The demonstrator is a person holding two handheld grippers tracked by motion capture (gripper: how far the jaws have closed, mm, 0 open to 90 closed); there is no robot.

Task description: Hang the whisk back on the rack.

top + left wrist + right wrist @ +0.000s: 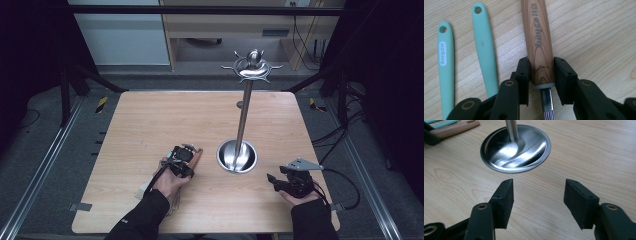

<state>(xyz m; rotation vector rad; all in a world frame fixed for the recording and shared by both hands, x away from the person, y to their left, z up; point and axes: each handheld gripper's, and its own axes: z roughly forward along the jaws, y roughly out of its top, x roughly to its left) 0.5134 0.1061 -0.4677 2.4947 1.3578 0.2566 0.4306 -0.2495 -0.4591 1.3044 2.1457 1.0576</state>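
A wooden-handled utensil (539, 42) lies on the wooden table (150, 120), its metal neck and thin wires running toward the camera. My left gripper (541, 63) is shut on the lower end of that handle, one pad against each side. In the high view the left gripper (182, 161) sits left of the metal stand's round base (237, 156). My right gripper (539, 188) stands open over bare wood with nothing between its fingers, just short of the base (499, 162). From above, the right gripper (274, 180) lies to the right of the base.
Two mint-green utensil handles (445, 65) (484, 50) lie side by side left of the wooden handle. The stand's thin pole (244, 115) rises to a hooked top ring (252, 67). The table's front edge runs close to both hands.
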